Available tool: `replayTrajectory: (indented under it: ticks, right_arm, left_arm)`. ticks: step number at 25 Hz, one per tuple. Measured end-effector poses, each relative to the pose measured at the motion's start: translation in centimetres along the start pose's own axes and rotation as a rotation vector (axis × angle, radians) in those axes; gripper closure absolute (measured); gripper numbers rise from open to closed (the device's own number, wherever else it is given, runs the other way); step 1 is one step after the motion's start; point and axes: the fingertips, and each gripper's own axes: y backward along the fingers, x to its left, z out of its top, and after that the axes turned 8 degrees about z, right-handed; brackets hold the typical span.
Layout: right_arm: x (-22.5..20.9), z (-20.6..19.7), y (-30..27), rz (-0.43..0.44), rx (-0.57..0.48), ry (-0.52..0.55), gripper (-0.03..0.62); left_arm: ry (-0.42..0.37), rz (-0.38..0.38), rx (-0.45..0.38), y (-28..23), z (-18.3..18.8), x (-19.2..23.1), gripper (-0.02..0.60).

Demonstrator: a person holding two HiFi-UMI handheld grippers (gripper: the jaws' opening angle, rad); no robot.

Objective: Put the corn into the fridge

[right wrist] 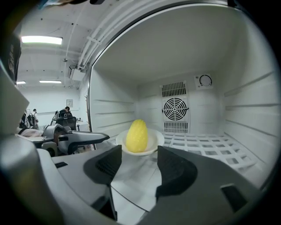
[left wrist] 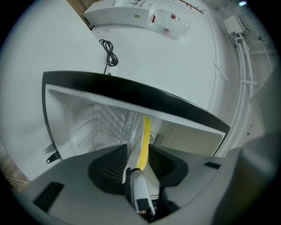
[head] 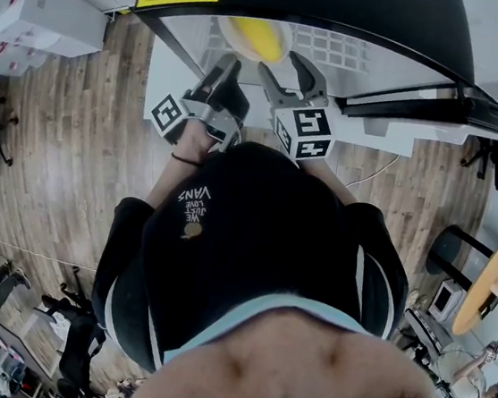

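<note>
The corn (right wrist: pixel 137 136) is already in the fridge (right wrist: pixel 246 110). It stands on end on a small white plate (right wrist: pixel 156 139), which sits at the front left of the lowest level, with the fan (right wrist: pixel 174 108) on the back wall behind it. From the head view it shows as a yellow patch (head: pixel 255 37) just inside the opening, beyond both grippers.

The right gripper (right wrist: pixel 139 160) points straight at the plate. Its jaws are well apart with nothing between them, and only the fridge floor shows through the gap. The corn lies just past the fingertips and is not touched. That fits a release: the plate rests on its own, and the wide jaws leave room to back out without knocking it.

The left gripper (left wrist: pixel 138 154) is off to the left of the opening. Its jaws are closed tight on a thin white panel with a yellow edge (left wrist: pixel 144 140) that runs from the pads up toward the cabinet. Seen edge-on it is hard to read, but it is probably the door. Holding it there would keep the opening clear while the other gripper works inside.

By my judgement the placing is done. What is left is to draw the right gripper straight back, low and level so a jaw does not catch the plate rim, then swing the door shut
</note>
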Motion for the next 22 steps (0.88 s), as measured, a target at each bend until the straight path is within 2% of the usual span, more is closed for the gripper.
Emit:
replayTrajectory:
  ticks: [22]
  right_arm:
    - [-0.4, 0.2, -1.3, -0.004, 0.022, 0.014, 0.349]
  left_arm:
    - [0.017, 0.008, -0.001, 0.3, 0.8, 0.6, 0.451]
